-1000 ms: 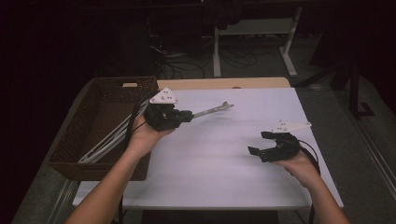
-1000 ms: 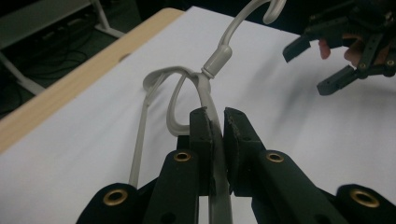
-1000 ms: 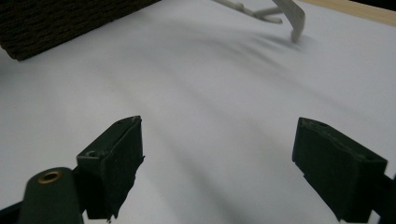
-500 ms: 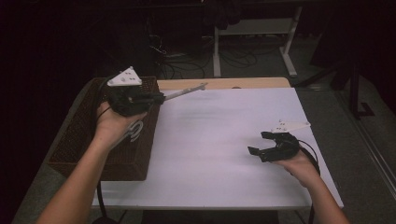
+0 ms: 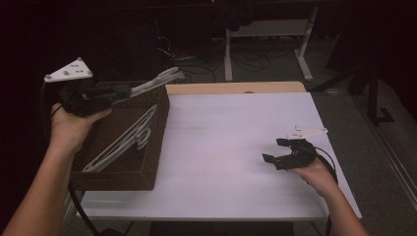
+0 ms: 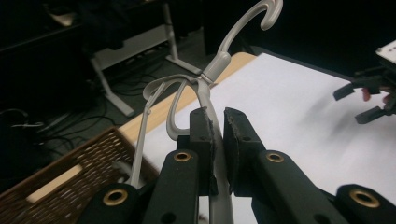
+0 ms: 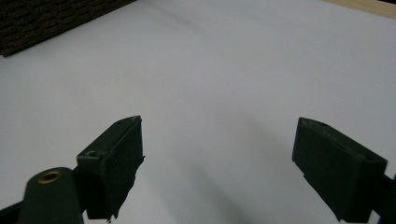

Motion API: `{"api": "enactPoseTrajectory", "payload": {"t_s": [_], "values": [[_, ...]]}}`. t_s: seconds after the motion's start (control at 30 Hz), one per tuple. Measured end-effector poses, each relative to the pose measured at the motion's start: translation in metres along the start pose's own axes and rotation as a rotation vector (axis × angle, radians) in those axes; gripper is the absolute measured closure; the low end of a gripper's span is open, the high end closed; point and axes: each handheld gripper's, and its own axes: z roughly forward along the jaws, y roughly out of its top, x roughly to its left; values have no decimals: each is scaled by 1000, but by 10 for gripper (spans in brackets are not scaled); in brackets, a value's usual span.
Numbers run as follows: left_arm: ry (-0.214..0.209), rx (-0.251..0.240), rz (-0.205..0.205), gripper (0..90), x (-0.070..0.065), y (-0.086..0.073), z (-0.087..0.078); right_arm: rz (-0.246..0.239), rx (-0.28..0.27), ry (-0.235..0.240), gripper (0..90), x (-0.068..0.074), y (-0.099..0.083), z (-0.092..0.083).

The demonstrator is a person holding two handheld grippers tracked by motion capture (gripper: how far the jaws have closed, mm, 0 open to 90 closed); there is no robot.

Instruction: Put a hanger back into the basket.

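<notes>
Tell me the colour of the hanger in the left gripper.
Pale grey hanger, clearest in the left gripper view.

A white sheet (image 5: pixel 221 147) covers most of the worktop (image 5: pixel 236 88), whose pale wooden edge shows bare along the far side. On the dark floor behind stands a white metal frame (image 5: pixel 268 34) with splayed feet (loose black cables (image 5: pixel 196 66) lie tangled around it). To the right, grey flooring (image 5: pixel 364 142) runs alongside the worktop.
</notes>
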Motion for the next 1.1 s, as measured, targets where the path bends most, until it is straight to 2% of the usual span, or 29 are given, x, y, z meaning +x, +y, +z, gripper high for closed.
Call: {"api": "enactPoseTrajectory", "payload": {"t_s": [0.33, 0.53, 0.67, 0.87, 1.1], "values": [[52, -16, -77, 829, 25, -29, -45, 3, 9, -14, 153, 0, 0, 1], [76, -7, -120, 828, 35, -51, -59, 4, 14, -17, 153, -1, 0, 2], [71, 6, -148, 828, 39, -67, -59, 6, 15, -20, 153, -1, -1, 1], [87, 22, -176, 828, 45, -86, -55, 8, 16, -24, 153, -2, -1, 1], [78, 22, -213, 828, 54, -101, -40, 9, 21, -24, 153, -2, -1, 2]]}}
